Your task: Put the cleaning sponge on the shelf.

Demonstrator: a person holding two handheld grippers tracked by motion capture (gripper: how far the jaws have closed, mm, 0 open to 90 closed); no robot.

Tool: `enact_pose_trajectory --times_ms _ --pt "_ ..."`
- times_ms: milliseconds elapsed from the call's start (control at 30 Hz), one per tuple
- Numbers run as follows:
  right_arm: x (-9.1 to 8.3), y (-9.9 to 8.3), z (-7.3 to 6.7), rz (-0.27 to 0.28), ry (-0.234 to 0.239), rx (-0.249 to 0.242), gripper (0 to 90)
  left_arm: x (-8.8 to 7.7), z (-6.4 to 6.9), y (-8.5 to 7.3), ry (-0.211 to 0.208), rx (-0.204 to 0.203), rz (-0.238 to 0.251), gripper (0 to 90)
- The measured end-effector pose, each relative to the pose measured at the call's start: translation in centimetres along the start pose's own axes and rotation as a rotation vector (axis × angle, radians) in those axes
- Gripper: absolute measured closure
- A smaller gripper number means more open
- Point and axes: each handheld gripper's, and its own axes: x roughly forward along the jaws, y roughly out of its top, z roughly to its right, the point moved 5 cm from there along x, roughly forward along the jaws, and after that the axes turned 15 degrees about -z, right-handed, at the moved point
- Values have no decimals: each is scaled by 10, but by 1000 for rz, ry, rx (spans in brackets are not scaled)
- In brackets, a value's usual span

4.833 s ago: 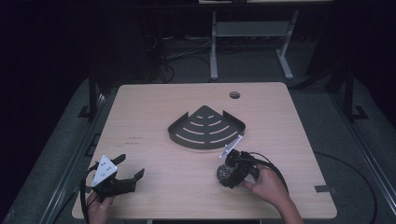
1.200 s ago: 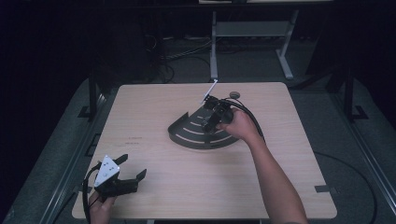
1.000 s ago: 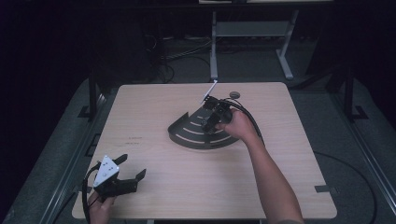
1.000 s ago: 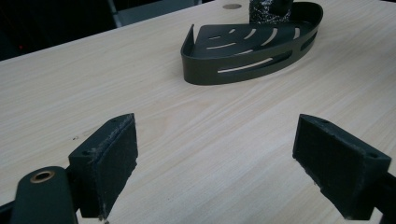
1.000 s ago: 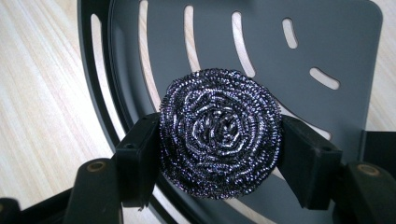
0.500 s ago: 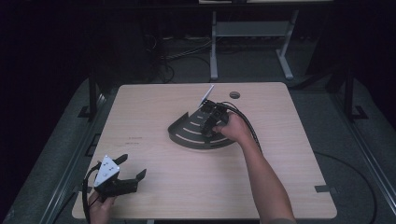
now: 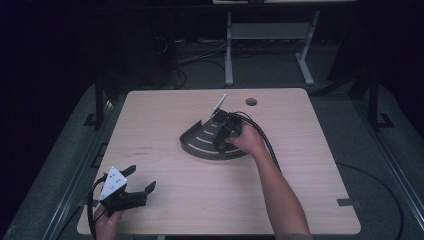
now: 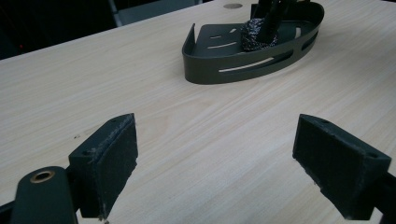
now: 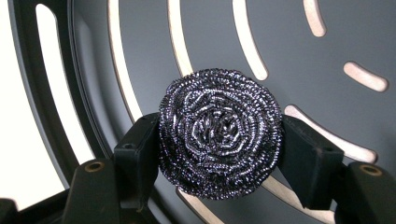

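Now round coiled steel-wool scourer (image 9: 220, 143), dark silvery, clamped in right tool (image 9: 219, 154); left tool (image 8: 231, 158) apart.

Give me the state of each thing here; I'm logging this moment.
Scourer: between the right gripper's jaws, down in the rack.
Rack: flat on the table, scourer inside.
Right gripper: pads against the scourer, jaws just been easing open.
Left gripper: open, holds nothing, low over the table.
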Motion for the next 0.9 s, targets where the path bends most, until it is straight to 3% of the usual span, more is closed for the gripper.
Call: enact_pose_trajectory --times_ms 333,533,900 --pt "1 -6 4 20 22 20 280 0 1 0 -1 2 -3 133" --pt "-10 -9 1 49 27 25 204 0 0 0 1 -1 -2 133" --pt "-21 -14 -4 62 32 10 177 -1 1 -1 1 1 -4 132"
